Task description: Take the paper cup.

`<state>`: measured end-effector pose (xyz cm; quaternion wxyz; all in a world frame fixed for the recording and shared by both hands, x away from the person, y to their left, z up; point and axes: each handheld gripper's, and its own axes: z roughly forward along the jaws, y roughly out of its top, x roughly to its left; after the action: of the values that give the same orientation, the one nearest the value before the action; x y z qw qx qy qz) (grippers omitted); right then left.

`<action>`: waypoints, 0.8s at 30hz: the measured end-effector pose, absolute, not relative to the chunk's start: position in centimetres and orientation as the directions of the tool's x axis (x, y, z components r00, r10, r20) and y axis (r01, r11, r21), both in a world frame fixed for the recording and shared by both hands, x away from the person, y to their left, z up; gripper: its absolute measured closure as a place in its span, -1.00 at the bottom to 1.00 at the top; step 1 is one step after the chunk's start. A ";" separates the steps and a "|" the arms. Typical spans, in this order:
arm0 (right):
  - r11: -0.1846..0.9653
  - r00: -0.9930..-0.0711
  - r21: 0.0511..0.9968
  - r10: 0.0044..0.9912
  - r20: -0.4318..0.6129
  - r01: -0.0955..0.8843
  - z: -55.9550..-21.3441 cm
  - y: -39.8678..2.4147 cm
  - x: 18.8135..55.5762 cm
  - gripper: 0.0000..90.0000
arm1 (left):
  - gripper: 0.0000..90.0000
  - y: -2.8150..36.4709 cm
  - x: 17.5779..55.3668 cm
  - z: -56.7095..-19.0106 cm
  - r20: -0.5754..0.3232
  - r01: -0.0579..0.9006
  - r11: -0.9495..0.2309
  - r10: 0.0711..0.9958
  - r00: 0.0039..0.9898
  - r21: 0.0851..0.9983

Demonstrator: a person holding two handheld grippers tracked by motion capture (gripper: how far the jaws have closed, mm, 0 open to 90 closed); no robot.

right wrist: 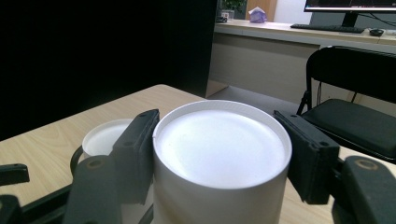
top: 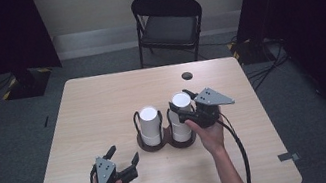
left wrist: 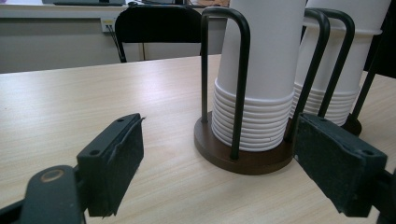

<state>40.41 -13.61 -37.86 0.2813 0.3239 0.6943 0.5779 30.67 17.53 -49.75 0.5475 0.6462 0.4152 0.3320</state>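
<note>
Two stacks of upside-down white paper cups stand in a dark round holder [top: 153, 146] with black wire loops, mid-table. My right gripper [top: 182, 104] is shut on the top cup [top: 180, 99] of the right stack. In the right gripper view both pads [right wrist: 137, 149] press on the sides of that cup [right wrist: 219, 144], and the left stack [right wrist: 105, 137] sits behind it. The left stack [top: 149, 124] stands free. My left gripper [top: 123, 155] rests low near the table's front left, open and holding nothing, facing the holder [left wrist: 243, 156] and the nearer stack [left wrist: 261, 70].
The wooden table [top: 102, 102] has a small round hole [top: 187, 75] near its far edge. A black folding chair [top: 166, 22] stands beyond it. Dark curtains hang at both sides. Cables trail from both grippers toward the front edge.
</note>
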 end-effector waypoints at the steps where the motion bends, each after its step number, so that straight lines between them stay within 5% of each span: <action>1: 0.122 -0.632 0.985 0.775 -0.016 0.125 -37.9 -13.6 40.4 -0.23 | -0.64 17.5 30.7 -49.8 -0.025 0.173 -0.056 0.901 0.434 0.983; 24: 0.042 -0.620 0.994 0.784 0.029 0.099 -36.1 -14.4 40.1 -0.23 | -0.65 17.6 30.7 -49.7 -0.030 0.172 -0.058 0.883 0.469 0.983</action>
<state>40.13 -14.40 -36.08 0.2819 0.3323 0.6645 0.6071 30.72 17.62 -49.75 0.5550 0.6530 0.4040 0.3200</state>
